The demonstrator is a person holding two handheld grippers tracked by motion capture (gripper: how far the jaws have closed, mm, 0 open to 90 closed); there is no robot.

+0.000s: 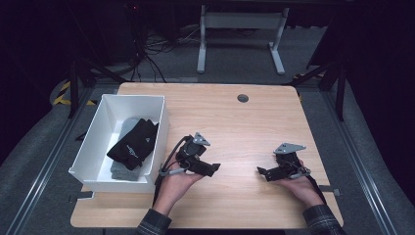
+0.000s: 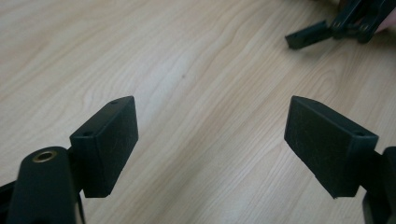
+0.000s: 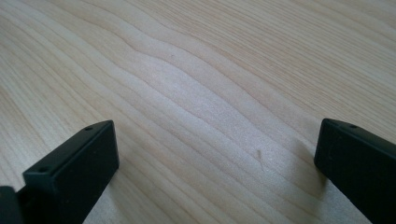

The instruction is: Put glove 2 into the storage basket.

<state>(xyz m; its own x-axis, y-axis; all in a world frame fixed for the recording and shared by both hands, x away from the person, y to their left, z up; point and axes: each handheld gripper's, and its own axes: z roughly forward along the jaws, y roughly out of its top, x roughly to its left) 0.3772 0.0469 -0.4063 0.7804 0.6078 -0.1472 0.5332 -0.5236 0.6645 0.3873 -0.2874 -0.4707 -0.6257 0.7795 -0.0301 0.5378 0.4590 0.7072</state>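
My left gripper [image 1: 215, 167] lies low over the wooden table [image 1: 235, 122], just right of the white bin [image 1: 95, 128], pointing right. Its jaws stand wide apart with nothing between them; in the left gripper view [image 2: 210, 140] only bare wood lies between the pads. My right gripper [image 1: 261, 171] rests near the table's right front, pointing left toward the other one, and its tips appear far off in the left gripper view [image 2: 308, 38]. Its own view [image 3: 217, 158] has both jaws spread wide over bare wood. Inside the bin lie a black garment [image 1: 134, 144] and a grey cloth [image 1: 122, 171].
A round grey cable port [image 1: 242, 98] sits near the table's far edge. Beyond the table stand a white desk frame [image 1: 240, 29] and tangled cables [image 1: 151, 54] on the floor. Metal rails run along both sides.
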